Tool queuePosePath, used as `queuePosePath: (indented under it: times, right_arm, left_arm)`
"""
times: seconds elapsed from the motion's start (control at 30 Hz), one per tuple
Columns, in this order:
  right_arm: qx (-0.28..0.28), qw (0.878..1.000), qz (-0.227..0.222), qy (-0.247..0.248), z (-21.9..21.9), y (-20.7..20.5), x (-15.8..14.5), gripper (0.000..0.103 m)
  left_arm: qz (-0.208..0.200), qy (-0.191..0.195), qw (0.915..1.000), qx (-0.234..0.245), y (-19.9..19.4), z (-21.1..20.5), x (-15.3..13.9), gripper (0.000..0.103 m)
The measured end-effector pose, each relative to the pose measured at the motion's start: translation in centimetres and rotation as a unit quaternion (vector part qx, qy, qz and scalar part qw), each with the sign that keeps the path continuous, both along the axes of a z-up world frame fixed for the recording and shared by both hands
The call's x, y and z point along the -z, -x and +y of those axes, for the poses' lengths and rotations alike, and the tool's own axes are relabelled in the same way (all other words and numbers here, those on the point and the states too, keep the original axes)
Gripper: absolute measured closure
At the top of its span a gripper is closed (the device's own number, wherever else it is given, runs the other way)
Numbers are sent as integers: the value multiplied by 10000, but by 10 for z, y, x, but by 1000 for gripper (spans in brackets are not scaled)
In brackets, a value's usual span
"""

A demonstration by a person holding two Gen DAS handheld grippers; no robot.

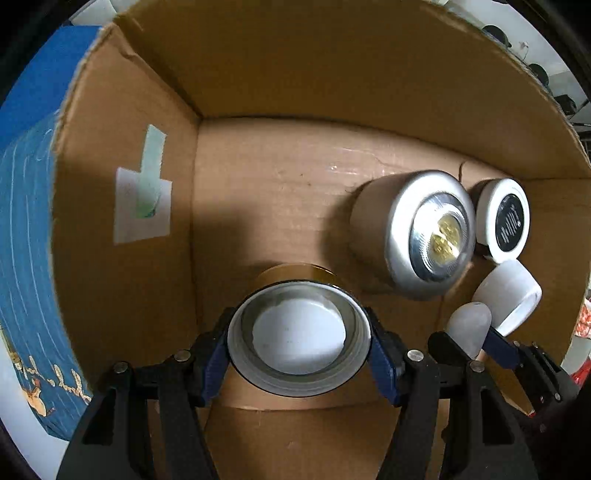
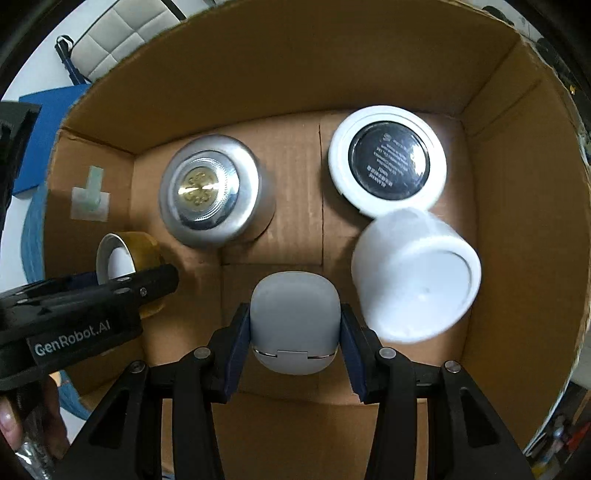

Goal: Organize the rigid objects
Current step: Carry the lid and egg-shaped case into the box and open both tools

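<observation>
Both grippers are inside an open cardboard box (image 1: 258, 74). My left gripper (image 1: 299, 341) is shut on a roll of brown tape (image 1: 299, 332), held low at the box's left side; the roll also shows in the right wrist view (image 2: 122, 258). My right gripper (image 2: 293, 328) is shut on a pale grey rounded earbud case (image 2: 293, 314), held over the box floor at front centre; the case also shows in the left wrist view (image 1: 469, 325). On the floor lie a silver jar with a gold emblem (image 2: 210, 192), a white round compact with a black centre (image 2: 388, 158) and a white cup on its side (image 2: 417, 277).
The box walls (image 2: 332, 55) rise on all sides. A white label with green tape (image 1: 144, 199) sticks to the left wall. A blue patterned box (image 1: 26, 258) stands outside to the left. A white padded chair (image 2: 118, 33) is behind.
</observation>
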State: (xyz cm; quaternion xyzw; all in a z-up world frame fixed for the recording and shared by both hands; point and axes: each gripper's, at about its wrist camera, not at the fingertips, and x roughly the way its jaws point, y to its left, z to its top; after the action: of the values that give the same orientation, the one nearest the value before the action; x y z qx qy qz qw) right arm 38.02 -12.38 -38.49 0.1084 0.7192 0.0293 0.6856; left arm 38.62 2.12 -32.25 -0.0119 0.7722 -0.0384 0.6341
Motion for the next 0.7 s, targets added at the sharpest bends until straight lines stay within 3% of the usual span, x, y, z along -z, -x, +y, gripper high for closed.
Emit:
queuePosePath:
  times: [0.3, 0.37, 0.53, 0.7]
  right_arm:
    - [-86, 9999, 78, 64, 6, -15, 13, 53]
    - [-74, 9999, 92, 88, 5, -15, 14, 48]
    - [-81, 9999, 30, 101, -2, -8, 4, 43]
    - [-145, 9996, -146, 197, -9, 5, -17, 30]
  left_arm:
    - [311, 47, 9993, -177, 2, 6, 13, 35]
    - [301, 140, 9992, -232, -5, 11, 13, 33]
    - [-45, 103, 9999, -98, 10, 7, -11, 26]
    - [-527, 114, 9985, -42, 29, 5, -44, 12]
